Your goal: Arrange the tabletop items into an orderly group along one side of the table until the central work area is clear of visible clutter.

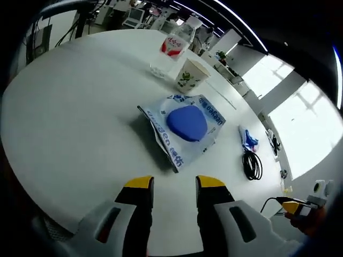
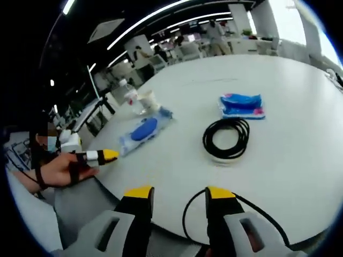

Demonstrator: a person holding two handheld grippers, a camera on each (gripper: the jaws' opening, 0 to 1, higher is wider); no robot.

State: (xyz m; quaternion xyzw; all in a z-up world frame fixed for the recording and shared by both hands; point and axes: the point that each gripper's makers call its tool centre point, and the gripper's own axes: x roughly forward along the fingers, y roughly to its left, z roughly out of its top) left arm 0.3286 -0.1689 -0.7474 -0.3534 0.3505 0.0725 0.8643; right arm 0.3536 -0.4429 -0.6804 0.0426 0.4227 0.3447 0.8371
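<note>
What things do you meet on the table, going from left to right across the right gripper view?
Water bottle → paper cup → blue pouch in its wrapper → coiled black cable → blue and pink packet.

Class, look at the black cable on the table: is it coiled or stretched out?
Coiled. The cable lies in a flat loop of several turns on the table, beside a blue packet; the left gripper view shows the same loops.

Taking the plastic bag [image 1: 185,131] as landmark in the left gripper view: a rounded pad [image 1: 187,122] lies on it, a paper cup [image 1: 189,74] stands just behind it, a bottle [image 1: 176,44] behind that cup, and a coiled cable [image 1: 252,165] and a small packet [image 1: 247,139] lie well apart to its right on the table [image 1: 69,118]
</note>
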